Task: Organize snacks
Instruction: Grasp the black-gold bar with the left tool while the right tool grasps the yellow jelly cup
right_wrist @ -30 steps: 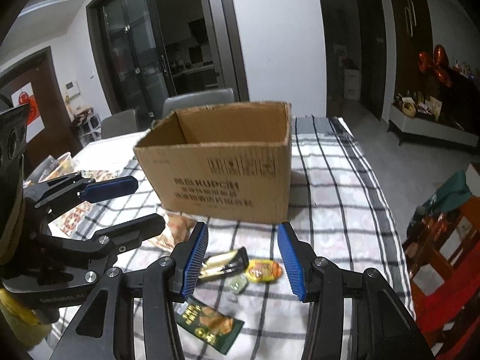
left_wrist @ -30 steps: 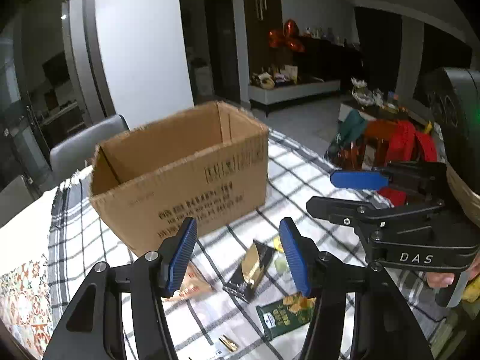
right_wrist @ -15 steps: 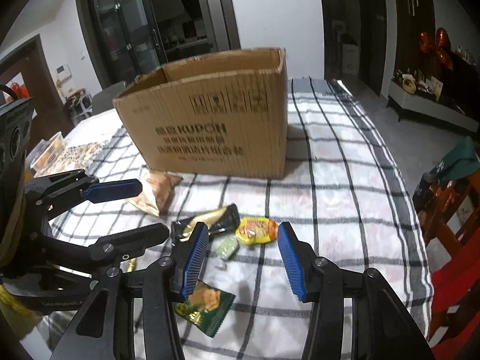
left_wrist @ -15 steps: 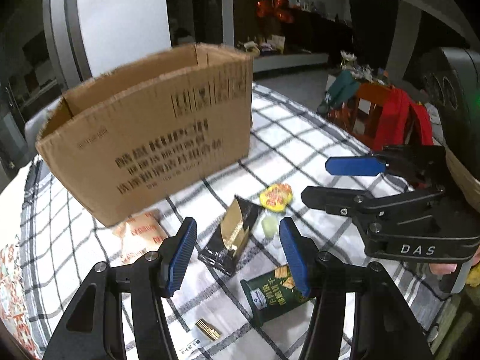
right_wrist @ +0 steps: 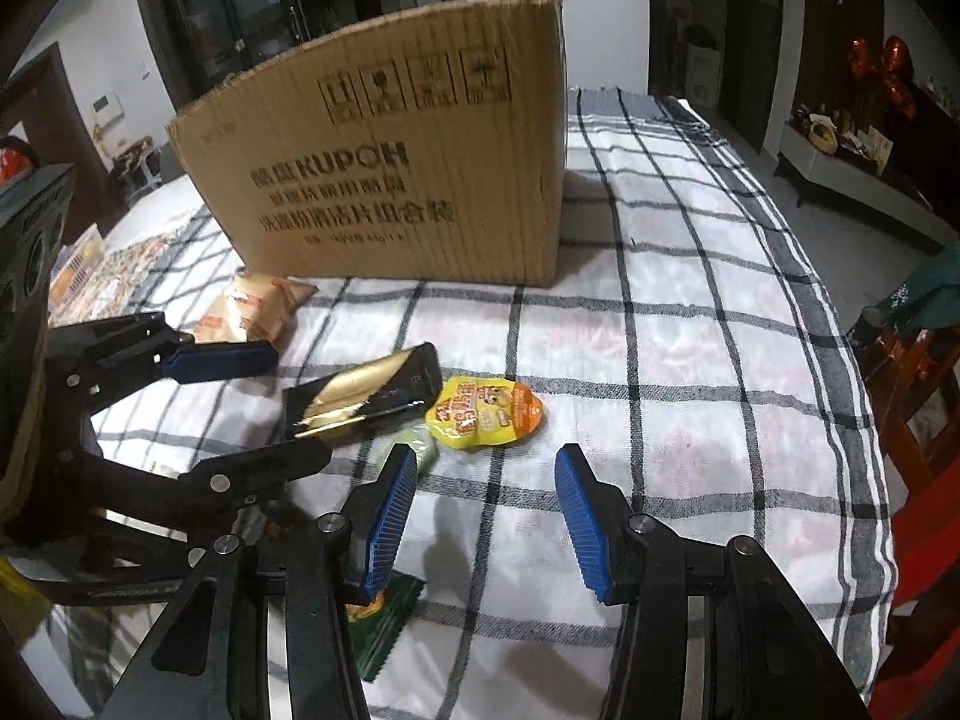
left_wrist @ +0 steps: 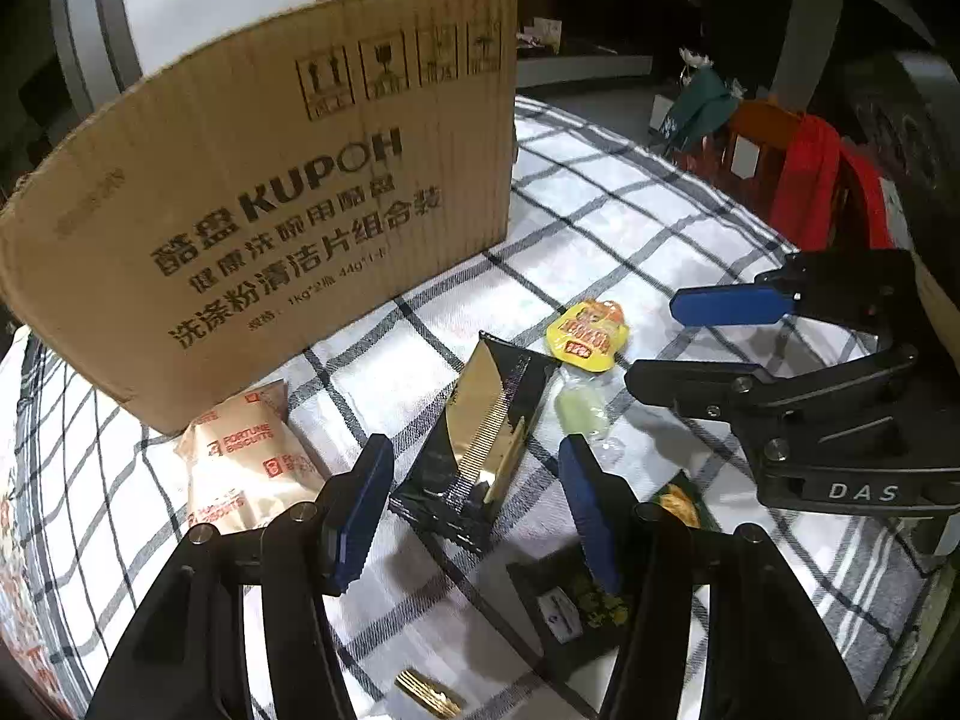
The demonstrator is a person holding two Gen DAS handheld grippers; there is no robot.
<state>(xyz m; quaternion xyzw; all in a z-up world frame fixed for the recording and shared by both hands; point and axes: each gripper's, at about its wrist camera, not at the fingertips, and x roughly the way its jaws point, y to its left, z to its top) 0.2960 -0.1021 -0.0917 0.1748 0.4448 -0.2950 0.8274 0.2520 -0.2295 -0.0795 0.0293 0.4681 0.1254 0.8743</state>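
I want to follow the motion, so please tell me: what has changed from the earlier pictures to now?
Both grippers have come down toward the snacks: the left gripper now frames the black-and-gold packet, and the right gripper hangs just short of the yellow packet. Nothing was taken or released. Jaws stay equally open; the cardboard box and snacks lie unmoved.

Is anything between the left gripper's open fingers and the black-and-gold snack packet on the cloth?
Nothing visible. The left gripper hangs open just over the black-and-gold packet, with only bare checked cloth around it. The biscuit pack and pale green sweet lie off to either side.
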